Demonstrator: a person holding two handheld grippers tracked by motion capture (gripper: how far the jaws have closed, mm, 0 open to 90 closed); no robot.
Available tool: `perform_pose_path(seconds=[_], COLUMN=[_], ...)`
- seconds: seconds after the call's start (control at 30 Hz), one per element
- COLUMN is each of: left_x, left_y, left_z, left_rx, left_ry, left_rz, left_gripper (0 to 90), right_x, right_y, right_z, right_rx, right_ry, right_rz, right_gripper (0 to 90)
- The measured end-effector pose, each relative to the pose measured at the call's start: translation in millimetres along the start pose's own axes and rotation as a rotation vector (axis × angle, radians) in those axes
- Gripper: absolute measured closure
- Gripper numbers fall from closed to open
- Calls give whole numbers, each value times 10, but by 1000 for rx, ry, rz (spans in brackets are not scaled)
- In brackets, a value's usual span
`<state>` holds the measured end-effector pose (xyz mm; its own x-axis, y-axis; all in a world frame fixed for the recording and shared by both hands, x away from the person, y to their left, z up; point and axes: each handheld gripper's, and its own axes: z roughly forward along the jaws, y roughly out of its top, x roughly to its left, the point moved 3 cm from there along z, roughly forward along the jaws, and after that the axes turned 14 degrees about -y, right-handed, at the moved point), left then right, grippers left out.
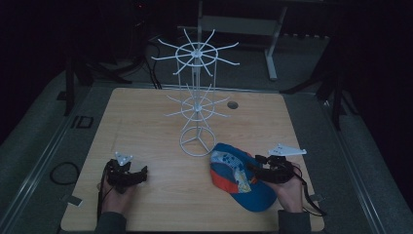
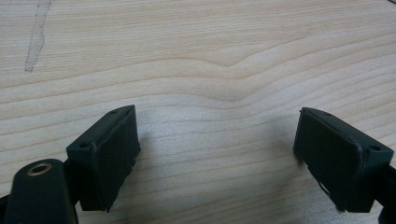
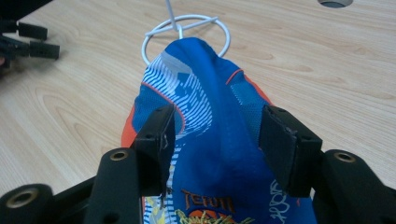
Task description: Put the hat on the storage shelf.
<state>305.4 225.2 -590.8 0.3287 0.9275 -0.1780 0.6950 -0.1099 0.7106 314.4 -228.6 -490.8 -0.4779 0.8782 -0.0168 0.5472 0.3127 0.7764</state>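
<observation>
- Now, right gripper [image 3: 215, 140]: jaws spread round blue cap [image 3: 210, 135], not pinching yet.
- Squeeze mid-cap, lift slow twd rack [image 1: 196, 105].
- Left gripper [image 2: 215, 154]: jaws spread, nothing between, over desk [image 2: 196, 56].

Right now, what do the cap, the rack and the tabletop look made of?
Cap: blue and orange fabric, mesh weave, printed.
Rack: thin white rods, probably coated metal wire.
Tabletop: pale wood grain, matte, possibly laminate.

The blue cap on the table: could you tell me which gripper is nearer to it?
Right. The right gripper straddles the cap, its jaws on either side of the crown. The left gripper rests on bare table, well apart from it.
</observation>
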Motion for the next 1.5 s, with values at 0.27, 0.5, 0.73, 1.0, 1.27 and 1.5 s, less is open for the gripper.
perform_pose_path(seconds=[0.27, 0.5, 0.73, 1.0, 1.27, 1.5], left_x=[0, -6, -6, -9, -10, -9], left_y=[0, -4, -3, -3, -2, -1], left_z=[0, -3, -3, -2, 0, 0], left_rx=[0, 4, 4, 2, -1, -1], left_ry=[0, -6, -6, -6, -7, -7], left_rz=[0, 8, 8, 5, 2, 4], left_gripper=[146, 147, 147, 147, 147, 147], right_x=[53, 110, 124, 90, 120, 168], right_y=[1, 47, 196, 388, 543, 625], right_z=[44, 43, 22, 43, 113, 195], right_rx=[15, 21, 5, 43, 86, 116], right_ry=[6, -7, -17, 47, 61, 34], right_rz=[-20, -39, -73, -78, -129, -185], right_gripper=[464, 490, 486, 448, 409, 445])
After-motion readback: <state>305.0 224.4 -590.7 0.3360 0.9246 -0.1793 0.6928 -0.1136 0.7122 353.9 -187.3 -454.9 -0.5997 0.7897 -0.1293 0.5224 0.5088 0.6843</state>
